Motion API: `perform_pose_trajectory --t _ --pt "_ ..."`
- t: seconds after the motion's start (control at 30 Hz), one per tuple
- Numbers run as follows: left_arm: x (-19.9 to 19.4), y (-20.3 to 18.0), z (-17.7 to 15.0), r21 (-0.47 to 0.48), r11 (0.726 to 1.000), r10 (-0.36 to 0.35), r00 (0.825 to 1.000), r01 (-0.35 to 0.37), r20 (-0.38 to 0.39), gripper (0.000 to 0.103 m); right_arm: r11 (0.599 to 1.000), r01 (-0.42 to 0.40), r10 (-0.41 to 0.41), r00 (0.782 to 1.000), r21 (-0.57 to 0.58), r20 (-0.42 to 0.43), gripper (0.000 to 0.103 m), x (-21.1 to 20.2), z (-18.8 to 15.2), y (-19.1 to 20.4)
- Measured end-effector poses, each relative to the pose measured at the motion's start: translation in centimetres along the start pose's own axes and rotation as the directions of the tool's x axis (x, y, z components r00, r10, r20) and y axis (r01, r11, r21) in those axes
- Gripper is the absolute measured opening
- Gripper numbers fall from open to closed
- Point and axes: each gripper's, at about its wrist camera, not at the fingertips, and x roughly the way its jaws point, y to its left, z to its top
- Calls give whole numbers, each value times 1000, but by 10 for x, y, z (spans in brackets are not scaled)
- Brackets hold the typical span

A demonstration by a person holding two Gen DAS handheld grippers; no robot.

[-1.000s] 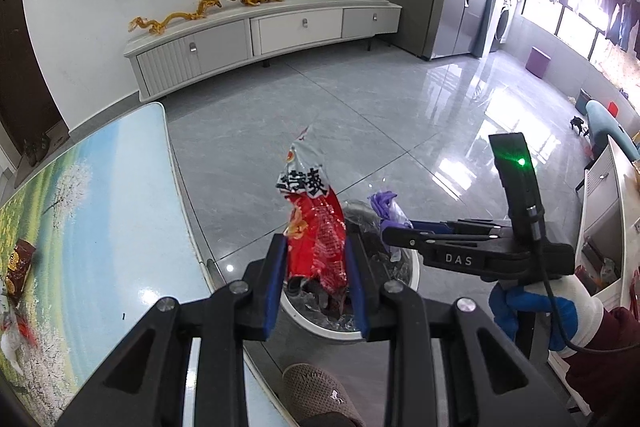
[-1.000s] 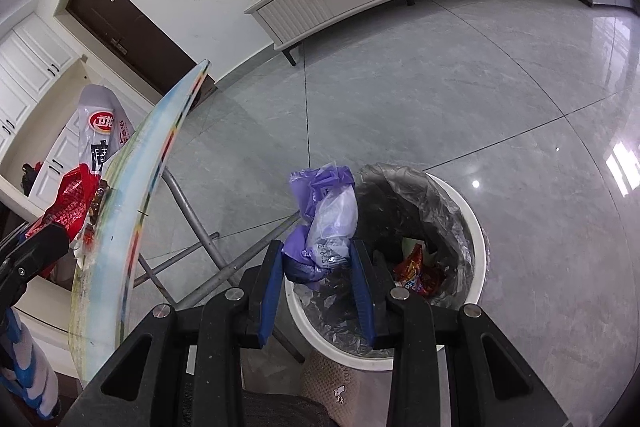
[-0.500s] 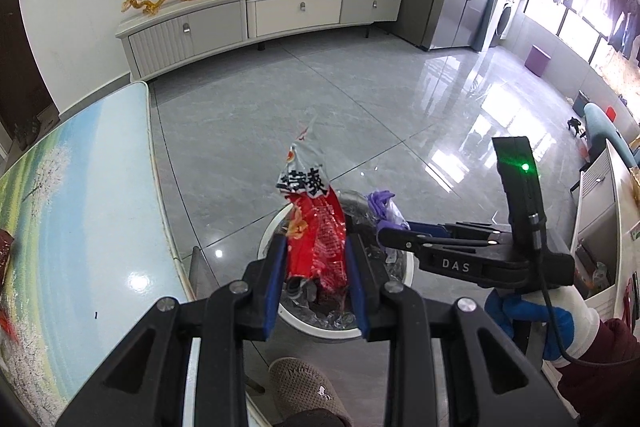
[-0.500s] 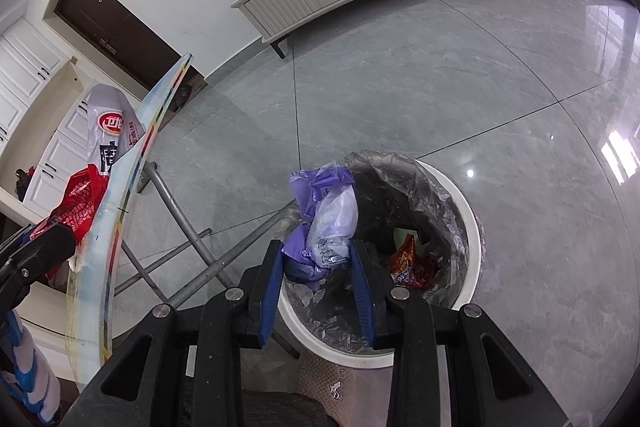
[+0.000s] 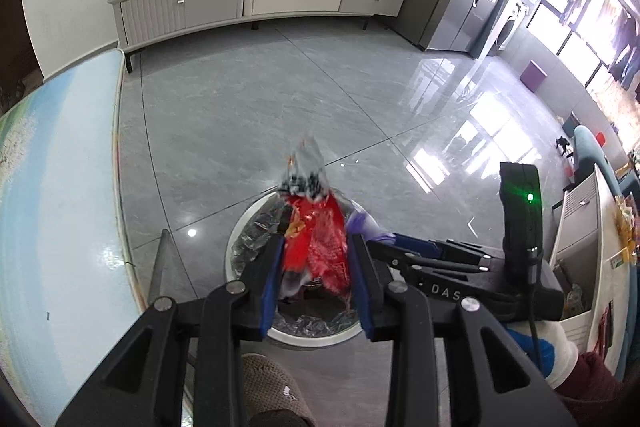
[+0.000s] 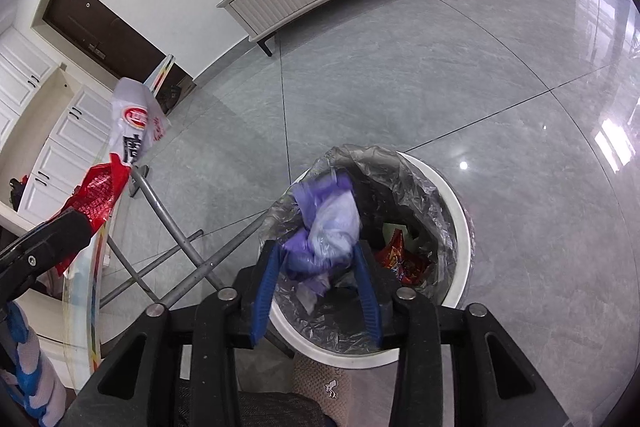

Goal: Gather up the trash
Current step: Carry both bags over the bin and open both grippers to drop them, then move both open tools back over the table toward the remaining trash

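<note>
The red and white snack wrapper (image 5: 316,243) is motion-blurred in the left wrist view, so its print cannot be read, and its lower end is hidden between the blue pads of the left hand-held gripper (image 5: 316,283). Those pads sit against both sides of the wrapper, clamped on it above the white trash bin (image 5: 240,239). Most of the bin in that view is covered by the wrapper and the gripper; only parts of its rim and crinkled grey liner show.

In the right wrist view the bin (image 6: 456,211) is plainer: a round white rim, a translucent grey liner (image 6: 400,171) folded over it, and a red snack packet (image 6: 404,259) lying inside near the right wall. What lies deeper is dark and hard to make out.

The purple and pale plastic bundle (image 6: 324,231) is also blurred. It sits between the pads of the right hand-held gripper (image 6: 316,287), whose jaws have just been opening; the pads stand apart with gaps beside the bundle, which is over the left part of the bin's mouth. Whether it still touches a pad cannot be told.

The worktop (image 5: 60,187) is cut off at the left edge. A slipper toe (image 5: 272,387) pokes in at the bottom, beside the bin.
</note>
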Motion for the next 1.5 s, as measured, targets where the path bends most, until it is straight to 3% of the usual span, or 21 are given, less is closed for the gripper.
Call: perform_pose_trajectory --t 0.03,0.1,0.17,0.43,0.67,0.83,0.93,1.0,1.23,1.5 --pt "1 0 1 -8 1000 -11 1000 11 -4 32 1000 4 -4 1000 4 3 48 -1 0 -1" --pt "3 1 1 -23 999 -25 1000 25 -7 46 1000 10 -10 1000 10 8 48 -2 -1 -3" --pt "3 2 2 -34 999 -27 1000 27 -1 50 1000 16 -16 1000 18 9 48 -4 -2 -5" --pt "-10 8 -3 -61 998 -16 1000 17 21 50 999 29 -30 999 46 27 49 -16 -7 -9" --pt "-41 17 -12 -77 996 62 992 -54 107 50 999 28 -31 998 42 59 50 -30 -10 6" --pt "-66 25 -19 -99 983 168 973 -154 160 50 999 43 -44 994 12 97 56 -43 -11 28" --pt "-79 30 -24 -116 976 204 963 -185 179 52 998 60 -58 991 -15 117 57 -48 -11 42" --pt "-89 35 -28 -133 970 226 954 -203 195 59 997 73 -69 989 -33 128 58 -51 -12 51" --pt "-114 48 -43 -192 949 293 925 -251 241 61 993 85 -72 985 -76 159 59 -60 -21 76" --pt "-148 55 -60 -232 918 383 871 -322 309 60 991 75 -54 982 -113 181 60 -71 -27 96"
